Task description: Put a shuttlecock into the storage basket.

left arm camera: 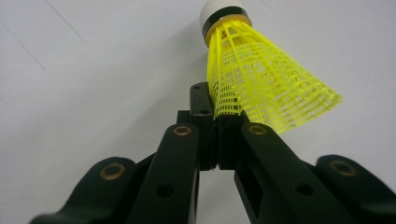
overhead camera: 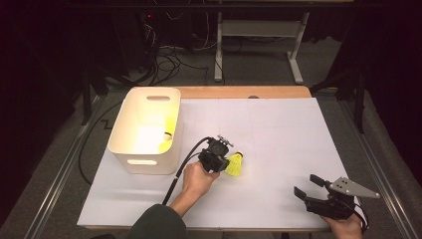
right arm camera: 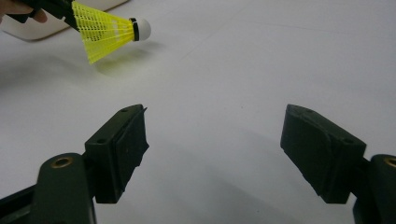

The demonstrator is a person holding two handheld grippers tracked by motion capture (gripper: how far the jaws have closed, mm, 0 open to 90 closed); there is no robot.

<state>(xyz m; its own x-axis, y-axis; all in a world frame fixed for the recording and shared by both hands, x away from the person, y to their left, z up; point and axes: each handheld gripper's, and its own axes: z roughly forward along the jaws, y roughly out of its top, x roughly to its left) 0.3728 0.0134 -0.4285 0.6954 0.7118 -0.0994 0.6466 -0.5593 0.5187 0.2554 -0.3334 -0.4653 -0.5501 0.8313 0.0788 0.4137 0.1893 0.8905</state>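
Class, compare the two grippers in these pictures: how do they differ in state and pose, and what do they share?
The left gripper is shut on the yellow shuttlecock, pinching its skirt edge; the right gripper stands wide open with nothing between its jaws. The left gripper sits near the table's middle, beside the white bin; the right gripper waits at the near right corner. Both are black, hand-held and over the white table.
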